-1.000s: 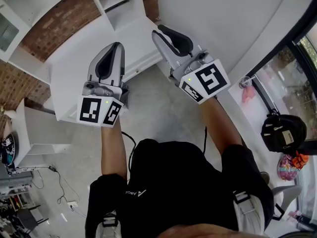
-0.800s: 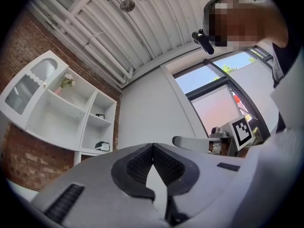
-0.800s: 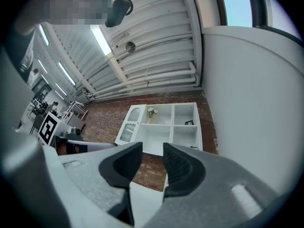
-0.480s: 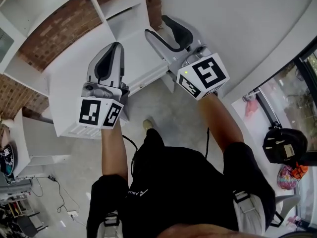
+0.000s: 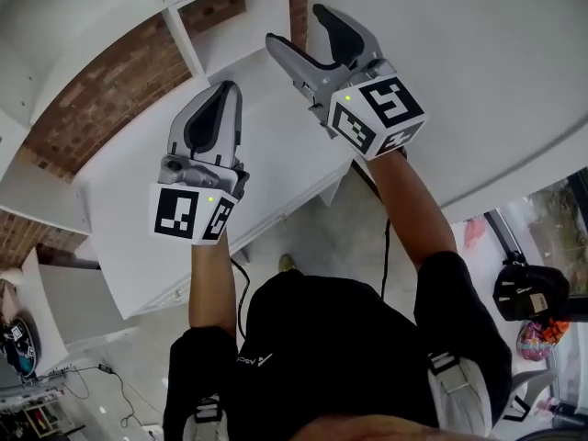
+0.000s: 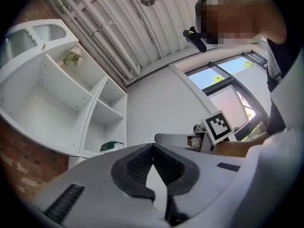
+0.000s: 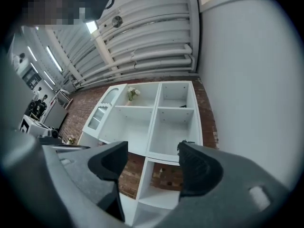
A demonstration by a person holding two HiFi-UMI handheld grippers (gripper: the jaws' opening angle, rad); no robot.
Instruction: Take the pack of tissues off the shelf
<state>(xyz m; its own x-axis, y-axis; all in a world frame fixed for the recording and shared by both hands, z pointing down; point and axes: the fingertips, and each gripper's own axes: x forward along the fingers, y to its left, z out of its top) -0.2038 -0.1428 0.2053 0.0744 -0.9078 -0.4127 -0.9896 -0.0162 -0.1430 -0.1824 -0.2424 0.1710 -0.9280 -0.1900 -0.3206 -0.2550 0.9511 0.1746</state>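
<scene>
Approach is the step in hand, since neither gripper holds anything yet.

Head view: left gripper has its jaws together and right gripper has its jaws opening. Both are raised before the white shelf, with free room around them.

Left gripper view: its jaws meet on nothing. A green pack, likely the tissues, lies low in the shelf at the left, well apart.

Right gripper view: jaws are parted and empty, with the shelf far beyond.

Next, the right gripper should probably reach in around the pack without clipping the shelf edges.

Bright daylight, window blown out; gripper views fisheye w/ dark edges.
</scene>
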